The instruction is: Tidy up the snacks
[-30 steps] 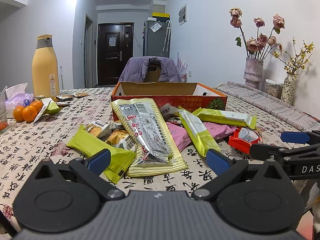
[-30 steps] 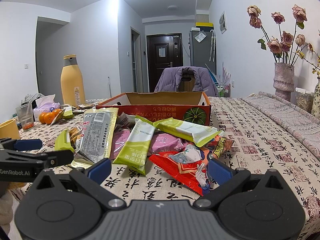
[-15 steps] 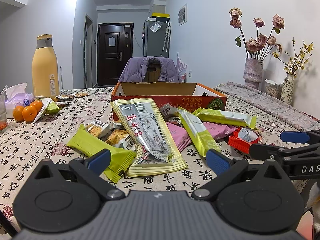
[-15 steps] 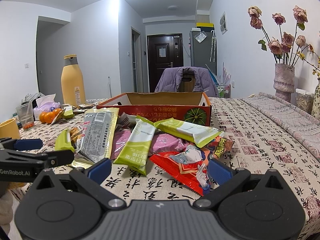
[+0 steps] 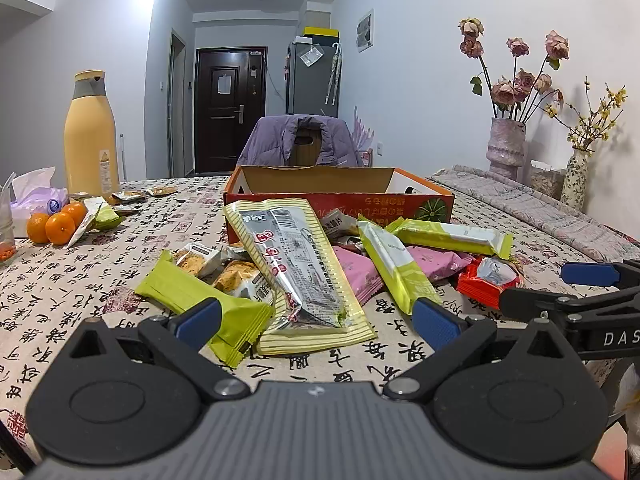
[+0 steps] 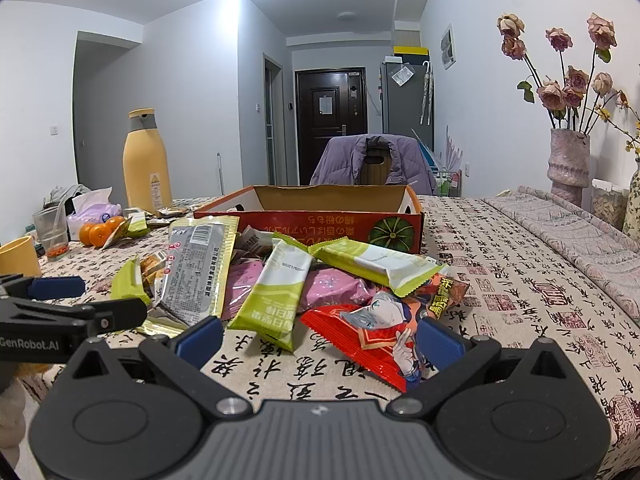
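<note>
A pile of snack packets lies on the table before an open orange cardboard box [image 5: 340,200], which also shows in the right wrist view [image 6: 320,224]. A long silver and yellow packet [image 5: 300,268] leans on the pile, with green bars [image 5: 200,296] and pink packets [image 5: 352,268] around it. A red cartoon packet [image 6: 372,332] lies nearest the right gripper. My left gripper [image 5: 316,320] is open and empty just short of the pile. My right gripper [image 6: 320,340] is open and empty, its jaws either side of the red packet's near end.
A tall yellow bottle [image 5: 90,136], tangerines [image 5: 56,224] and a tissue pack [image 5: 36,196] stand at the left. A yellow cup [image 6: 18,256] sits at the left edge. Vases with flowers [image 5: 506,148] stand at the right. A chair with a purple jacket [image 5: 300,142] is behind the box.
</note>
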`<move>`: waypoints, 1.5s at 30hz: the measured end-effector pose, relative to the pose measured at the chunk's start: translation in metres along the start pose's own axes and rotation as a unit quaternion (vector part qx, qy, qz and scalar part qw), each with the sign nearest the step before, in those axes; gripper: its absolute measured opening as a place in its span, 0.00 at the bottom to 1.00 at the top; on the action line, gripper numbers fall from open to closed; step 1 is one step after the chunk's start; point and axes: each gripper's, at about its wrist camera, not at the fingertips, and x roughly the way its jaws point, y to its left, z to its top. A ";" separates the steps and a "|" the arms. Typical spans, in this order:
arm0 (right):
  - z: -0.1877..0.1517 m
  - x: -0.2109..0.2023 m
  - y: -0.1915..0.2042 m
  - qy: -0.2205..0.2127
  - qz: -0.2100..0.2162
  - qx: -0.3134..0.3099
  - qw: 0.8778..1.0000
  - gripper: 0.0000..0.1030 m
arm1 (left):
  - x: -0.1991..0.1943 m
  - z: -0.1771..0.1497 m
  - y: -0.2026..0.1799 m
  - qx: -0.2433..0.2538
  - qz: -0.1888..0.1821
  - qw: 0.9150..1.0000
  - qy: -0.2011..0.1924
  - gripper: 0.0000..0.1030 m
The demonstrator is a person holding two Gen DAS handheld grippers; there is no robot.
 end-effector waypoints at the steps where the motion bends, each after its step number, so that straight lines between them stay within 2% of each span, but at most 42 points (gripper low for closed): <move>1: 0.000 0.000 0.000 0.000 0.000 0.000 1.000 1.00 | 0.000 0.000 0.000 0.000 0.000 1.000 0.000 1.00; 15: 0.001 0.001 0.000 0.002 0.001 -0.001 1.000 1.00 | 0.001 0.003 0.001 0.002 -0.001 1.000 -0.005 1.00; 27: 0.014 0.023 0.006 0.006 0.005 -0.012 1.000 0.99 | 0.009 0.009 0.008 0.001 0.020 1.000 -0.007 1.00; 28: 0.016 0.026 0.006 0.006 0.007 -0.013 1.000 0.97 | 0.011 0.009 0.009 0.001 0.022 1.000 -0.007 1.00; 31: 0.024 0.035 0.011 0.000 0.017 -0.019 1.000 0.85 | 0.014 0.009 0.013 0.001 0.025 1.000 -0.005 1.00; 35: 0.036 0.053 0.017 0.006 0.029 -0.023 0.999 0.83 | 0.018 0.010 0.019 -0.001 0.030 1.000 -0.005 1.00; 36: 0.038 0.059 0.019 0.012 0.033 -0.022 0.999 0.80 | 0.019 0.010 0.021 -0.003 0.031 0.999 -0.003 1.00; 38: 0.041 0.074 0.023 0.029 0.039 -0.018 0.999 0.67 | 0.022 0.009 0.024 -0.006 0.032 0.999 -0.001 1.00; 40: 0.041 0.089 0.026 0.046 0.041 -0.013 0.998 0.64 | 0.024 0.009 0.026 -0.009 0.032 0.999 0.002 1.00; 42: 0.040 0.103 0.029 0.063 0.038 -0.011 0.997 0.57 | 0.024 0.008 0.029 -0.011 0.032 0.999 0.004 1.00; 43: 0.039 0.108 0.030 0.069 0.038 -0.010 0.997 0.51 | 0.025 0.007 0.030 -0.012 0.032 0.999 0.004 1.00; 45: 0.038 0.119 0.032 0.082 0.037 -0.006 0.996 0.49 | 0.026 0.007 0.032 -0.014 0.032 0.999 0.006 1.00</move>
